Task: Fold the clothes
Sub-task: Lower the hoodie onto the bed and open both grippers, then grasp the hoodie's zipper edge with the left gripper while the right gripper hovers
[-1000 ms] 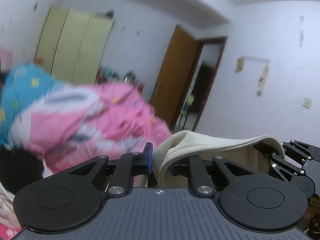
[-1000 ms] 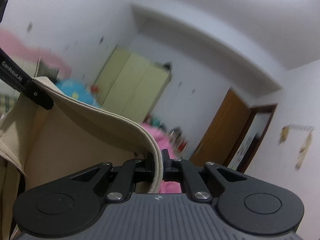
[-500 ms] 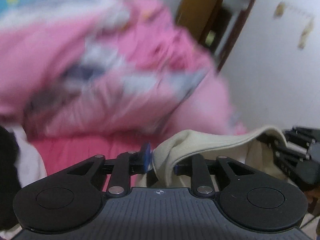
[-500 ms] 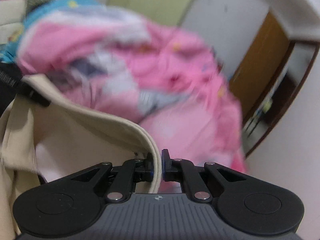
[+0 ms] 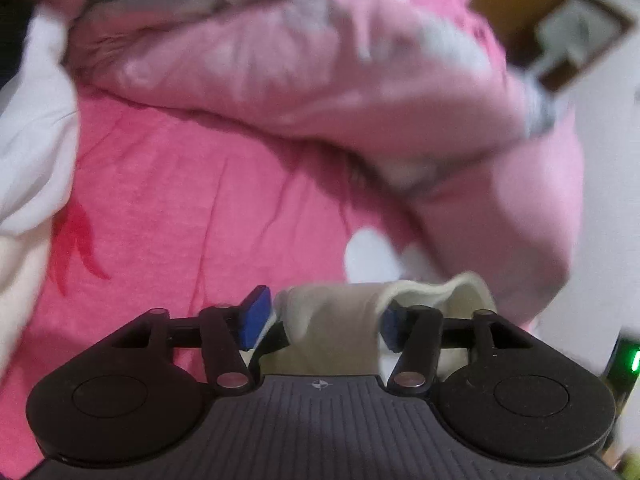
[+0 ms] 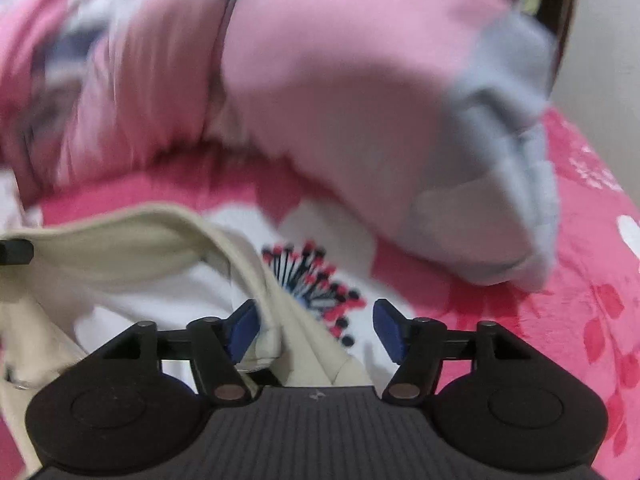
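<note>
Cream garment (image 6: 132, 248) — hem runs left-right, draped between both parted hand-held grippers

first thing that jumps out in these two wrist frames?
The big pink quilt heaped across the top of both views, blurred, on a hot-pink floral bedsheet. Below it, the cream garment lies slack between the blue pads of both grippers: the left gripper and right gripper both stand open, fabric draped rather than pinched.
</note>
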Demonstrator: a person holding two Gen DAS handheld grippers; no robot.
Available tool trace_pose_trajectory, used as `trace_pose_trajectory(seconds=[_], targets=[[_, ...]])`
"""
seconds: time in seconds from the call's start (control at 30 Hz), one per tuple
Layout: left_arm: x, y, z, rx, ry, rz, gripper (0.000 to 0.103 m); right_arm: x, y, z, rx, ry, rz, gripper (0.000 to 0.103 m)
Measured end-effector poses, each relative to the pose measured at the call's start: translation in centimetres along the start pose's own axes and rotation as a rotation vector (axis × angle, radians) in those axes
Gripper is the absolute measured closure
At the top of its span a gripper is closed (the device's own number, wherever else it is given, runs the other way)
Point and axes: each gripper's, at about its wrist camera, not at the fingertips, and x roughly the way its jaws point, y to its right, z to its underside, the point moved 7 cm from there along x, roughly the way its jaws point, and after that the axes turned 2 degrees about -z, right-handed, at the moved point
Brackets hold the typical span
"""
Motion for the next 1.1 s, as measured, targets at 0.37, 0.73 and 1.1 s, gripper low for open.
trace_pose_trajectory(seconds=[0.37,0.73,1.1], targets=[[-8.5,1.0,-1.4,-0.141,0.133,0.042,0.039,-6.2,0.6,-0.3,0.107,0.142,-0.186,0.039],[-22.7,-0.7,8.4,0.033,0.057,-0.223,0.038,-20.0,-3.9,8.1,0.165,-0.143,-0.717,0.037],[-15.9,-4.3,26.7,0.026,-0.226,-0.339,0.049,-17.1,-3.8,23.4,0.333,-0.598,-0.605,0.037]])
